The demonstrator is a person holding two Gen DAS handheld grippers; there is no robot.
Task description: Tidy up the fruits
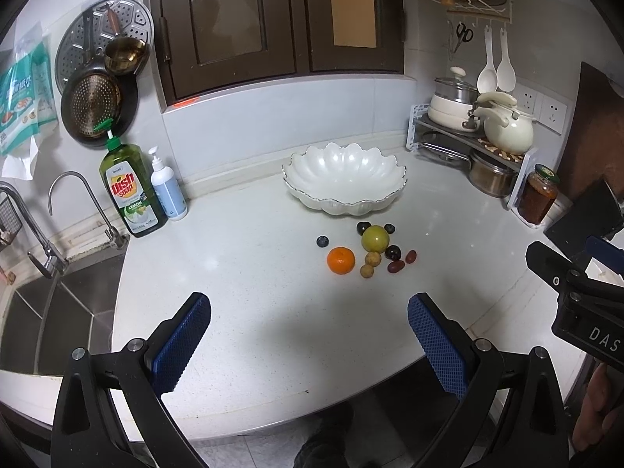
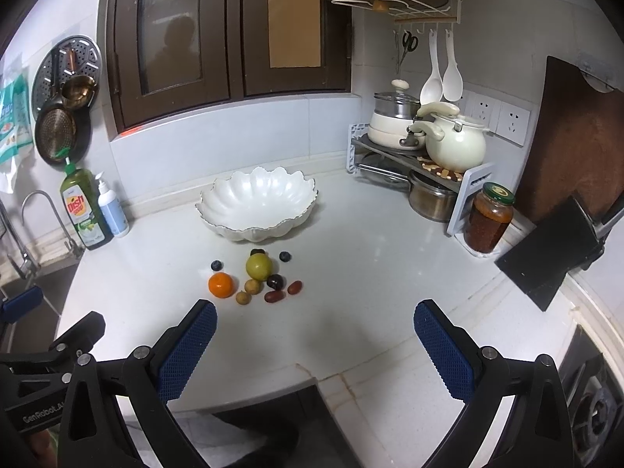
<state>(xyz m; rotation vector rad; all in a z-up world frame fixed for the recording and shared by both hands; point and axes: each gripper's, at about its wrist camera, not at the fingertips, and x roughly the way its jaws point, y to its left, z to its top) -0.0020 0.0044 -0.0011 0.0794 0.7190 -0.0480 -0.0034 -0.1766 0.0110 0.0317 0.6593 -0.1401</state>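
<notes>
over the near edge of the white counter [image 1: 241,273], the left gripper [image 1: 308,335] hangs with its blue-padded fingers spread wide apart and nothing between them. the right gripper [image 2: 314,339] sits just beside it on the right, its own fingers equally far apart and bare; both are above the counter's front edge, well short of the fruit.

ahead of both claws lies a tight cluster of fruit on the counter. an orange [image 1: 341,260] sits at the near left, with two small tan round fruits [image 1: 373,259] just to its right, one nearer than the other. behind them is a larger yellow-green fruit [image 1: 375,238], a dark plum [image 1: 393,252] at its right, and two reddish oval fruits [image 1: 410,256] further right. one blueberry [image 1: 322,241] lies apart to the left, another [image 1: 389,228] behind the green fruit, beside a dark fruit [image 1: 362,227].

beyond the cluster stands a white scalloped bowl [image 1: 345,195], holding nothing, near the back wall. to the left are a dish soap bottle [image 1: 130,191] and a pump bottle [image 1: 167,189] beside the sink [image 1: 58,312]. at the right a jar [image 2: 487,220] stands against a pot rack [image 2: 464,191].
</notes>
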